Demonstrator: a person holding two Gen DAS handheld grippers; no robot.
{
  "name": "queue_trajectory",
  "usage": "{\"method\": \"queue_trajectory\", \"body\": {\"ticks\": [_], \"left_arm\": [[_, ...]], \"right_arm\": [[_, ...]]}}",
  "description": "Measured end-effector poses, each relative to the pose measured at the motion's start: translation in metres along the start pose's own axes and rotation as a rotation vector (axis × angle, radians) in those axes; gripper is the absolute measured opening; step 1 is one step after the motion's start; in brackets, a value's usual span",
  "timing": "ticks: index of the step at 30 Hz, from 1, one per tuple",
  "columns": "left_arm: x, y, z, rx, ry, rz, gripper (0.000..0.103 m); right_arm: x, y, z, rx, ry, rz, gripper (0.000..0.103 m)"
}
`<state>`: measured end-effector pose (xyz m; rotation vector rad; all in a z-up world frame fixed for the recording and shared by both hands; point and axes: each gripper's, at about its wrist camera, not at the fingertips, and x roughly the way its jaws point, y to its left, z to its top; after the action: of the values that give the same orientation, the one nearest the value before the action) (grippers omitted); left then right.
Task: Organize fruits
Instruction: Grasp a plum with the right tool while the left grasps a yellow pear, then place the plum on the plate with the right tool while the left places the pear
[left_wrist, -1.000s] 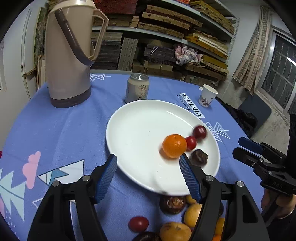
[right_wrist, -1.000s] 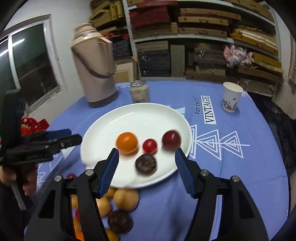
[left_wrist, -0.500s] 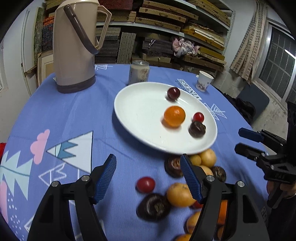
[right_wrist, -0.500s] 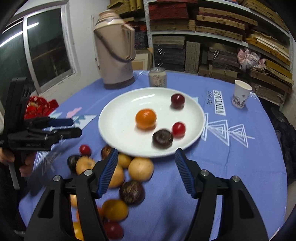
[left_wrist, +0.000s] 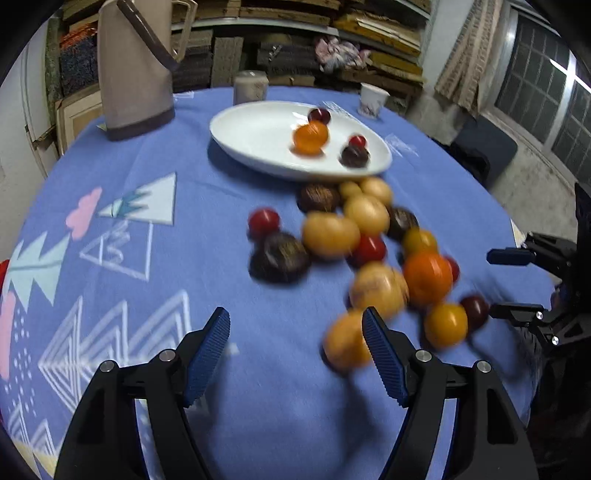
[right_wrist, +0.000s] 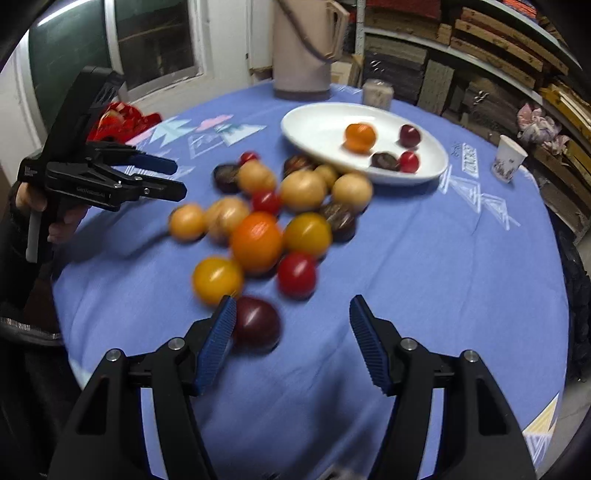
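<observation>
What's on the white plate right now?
Four fruits lie on the white plate: an orange, a dark red plum, a small red tomato and a dark brown fruit. Nothing covers them.

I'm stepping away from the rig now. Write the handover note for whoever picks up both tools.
Left tool: empty, jaws opening, over bare cloth beside the pile.
Right tool: open, empty; a dark plum lies just inside its left finger, not gripped.
Plate: holds four fruits, an orange, a dark red plum, a small red one and a dark brown one.
Pile: well over a dozen fruits loose on the blue cloth, in front of the plate.
Done: four fruits plated.
Left: move the rest of the pile. The plum at the right tool looks the easiest next pick.
</observation>
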<state>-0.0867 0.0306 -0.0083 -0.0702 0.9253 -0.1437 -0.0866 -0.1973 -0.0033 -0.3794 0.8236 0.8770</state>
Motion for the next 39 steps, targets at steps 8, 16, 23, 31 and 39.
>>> {"method": "queue_trajectory", "body": {"ticks": [8,16,23,31,39], "left_arm": [[0.009,-0.021,-0.014,0.035,0.030,-0.026,0.075],[0.028,-0.034,-0.016,0.058,0.036,-0.031,0.073],[0.028,-0.030,-0.011,0.048,0.012,-0.051,0.040],[0.002,-0.018,0.011,0.020,-0.038,-0.033,0.040],[-0.009,-0.010,0.073,-0.016,-0.129,-0.017,0.040]], "right_arm": [[0.019,0.019,-0.011,0.004,0.041,0.006,0.050],[0.035,0.022,-0.010,-0.002,0.052,-0.003,0.039],[0.031,0.011,-0.010,0.029,0.042,0.004,0.039],[0.006,-0.013,0.002,0.080,-0.025,-0.023,0.039],[-0.016,-0.036,0.058,0.098,-0.141,-0.056,0.039]]}}
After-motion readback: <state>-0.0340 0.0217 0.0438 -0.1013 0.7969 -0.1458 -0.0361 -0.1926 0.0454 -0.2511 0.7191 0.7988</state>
